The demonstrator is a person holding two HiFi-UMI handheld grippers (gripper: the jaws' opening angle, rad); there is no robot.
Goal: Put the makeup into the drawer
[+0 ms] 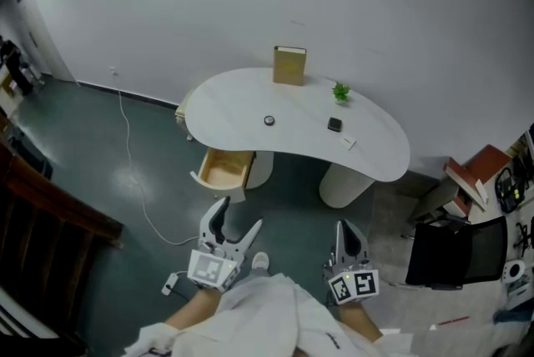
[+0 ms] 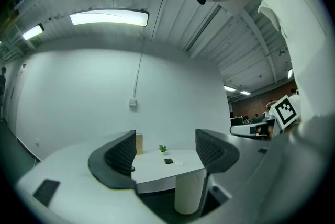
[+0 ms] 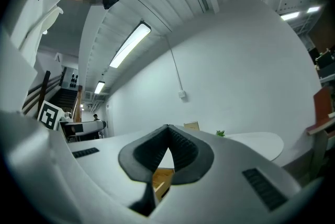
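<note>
Empty, the left gripper (image 1: 236, 220) gapes wide while the right gripper (image 1: 350, 229), pinched closed, is nearer the small black square makeup case (image 1: 335, 124) well ahead.

We see bare floor (image 1: 288, 209) up to the table (image 1: 242, 101); its open drawer (image 1: 224, 168) juts toward us, top unblocked, 1 cable (image 1: 125, 138) lying left.

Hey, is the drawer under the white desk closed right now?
No, the drawer stands pulled out from under the desk, with its wooden inside showing in the head view.
</note>
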